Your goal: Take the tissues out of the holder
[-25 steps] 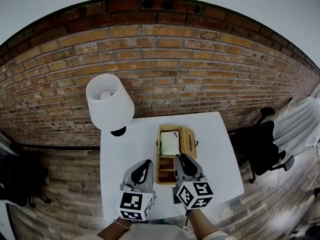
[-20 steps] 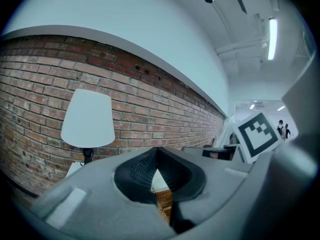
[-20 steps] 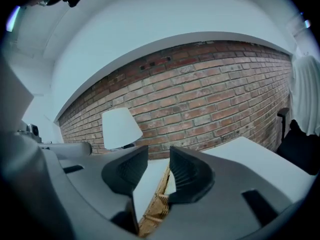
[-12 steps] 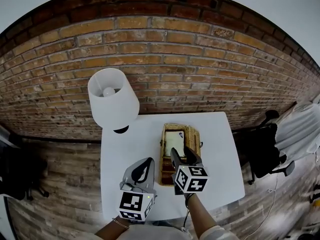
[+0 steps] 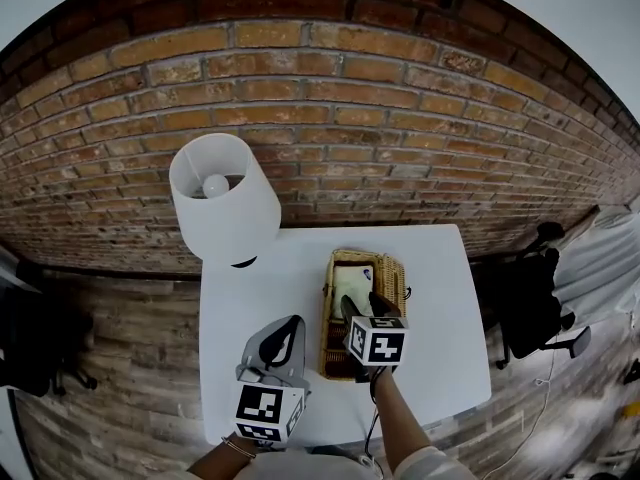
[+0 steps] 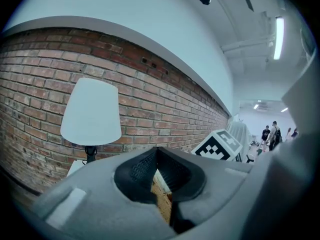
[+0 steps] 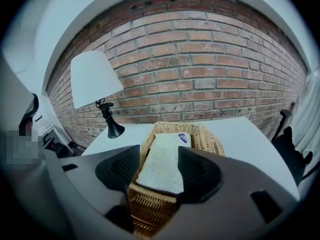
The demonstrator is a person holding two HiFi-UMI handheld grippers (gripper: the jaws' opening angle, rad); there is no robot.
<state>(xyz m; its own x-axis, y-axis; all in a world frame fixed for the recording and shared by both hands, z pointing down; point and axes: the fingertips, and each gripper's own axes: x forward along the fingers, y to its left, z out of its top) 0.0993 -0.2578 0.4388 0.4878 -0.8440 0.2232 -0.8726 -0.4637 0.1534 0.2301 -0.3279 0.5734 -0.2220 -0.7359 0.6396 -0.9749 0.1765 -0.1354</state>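
A wicker holder [image 5: 396,270] stands mid-table with a pale tissue pack [image 5: 352,277] lying in it. My right gripper [image 5: 363,307] hovers over the holder's near end. Its jaws are opening wide and touch nothing. In the right gripper view the tissue pack [image 7: 162,156] lies just ahead, lined up with the gap between the dark pads [image 7: 199,171], inside the wicker holder [image 7: 211,137]. My left gripper [image 5: 277,346] hangs to the left of the holder over bare table. In the left gripper view its gripper [image 6: 156,153] is shut on nothing.
A white-shaded lamp [image 5: 222,204] on a black base stands at the table's back left corner. A brick wall [image 5: 340,118] runs behind the white table [image 5: 440,318]. A dark office chair [image 5: 530,303] stands to the right on the wood floor.
My right gripper has moved forward over the holder's near end and its jaws have spread apart. The left gripper has stayed put.
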